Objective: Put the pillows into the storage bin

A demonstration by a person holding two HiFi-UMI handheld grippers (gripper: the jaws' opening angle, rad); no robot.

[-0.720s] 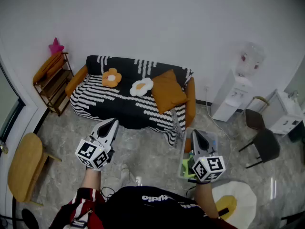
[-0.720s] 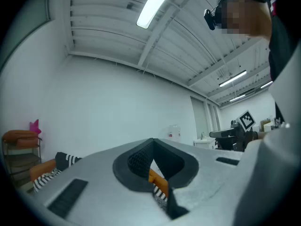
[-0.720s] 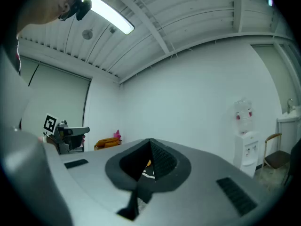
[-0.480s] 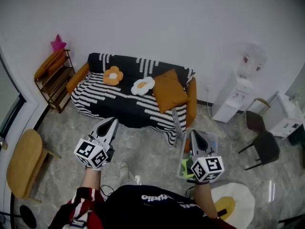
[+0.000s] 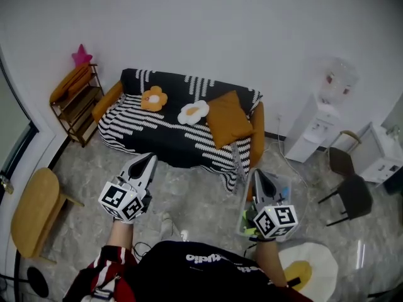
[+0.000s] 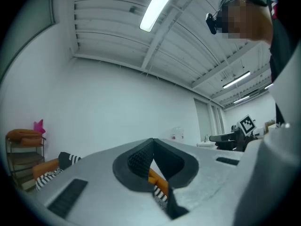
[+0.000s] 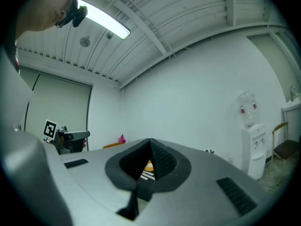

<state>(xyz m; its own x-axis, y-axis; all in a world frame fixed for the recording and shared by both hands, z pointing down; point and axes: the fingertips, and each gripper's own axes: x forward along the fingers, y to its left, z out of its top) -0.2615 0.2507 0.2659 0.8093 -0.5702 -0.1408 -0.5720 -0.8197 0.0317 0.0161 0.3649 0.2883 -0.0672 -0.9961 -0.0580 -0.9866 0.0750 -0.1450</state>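
Three pillows lie on the black-and-white striped sofa (image 5: 145,134): an orange flower pillow (image 5: 153,98), a white flower pillow (image 5: 192,112) and a square orange cushion (image 5: 229,119) leaning at the right end. A clear storage bin (image 5: 284,189) with coloured things inside stands on the floor by the sofa's right end, partly hidden by my right gripper (image 5: 259,176). My left gripper (image 5: 148,162) hovers over the floor in front of the sofa. Both grippers point at the sofa, tips together, nothing between them. Each gripper view shows the tips touching (image 6: 152,140) (image 7: 150,141).
A wooden shelf (image 5: 74,102) with a pink star (image 5: 81,55) stands left of the sofa. A round wooden table (image 5: 28,209) is at the near left. A water dispenser (image 5: 318,126), dark chairs (image 5: 349,194) and a white-and-yellow rug (image 5: 308,269) are at the right.
The head view has shifted slightly, so the sofa and shelf sit a little further right and lower. Both grippers stay shut in nearly the same place.
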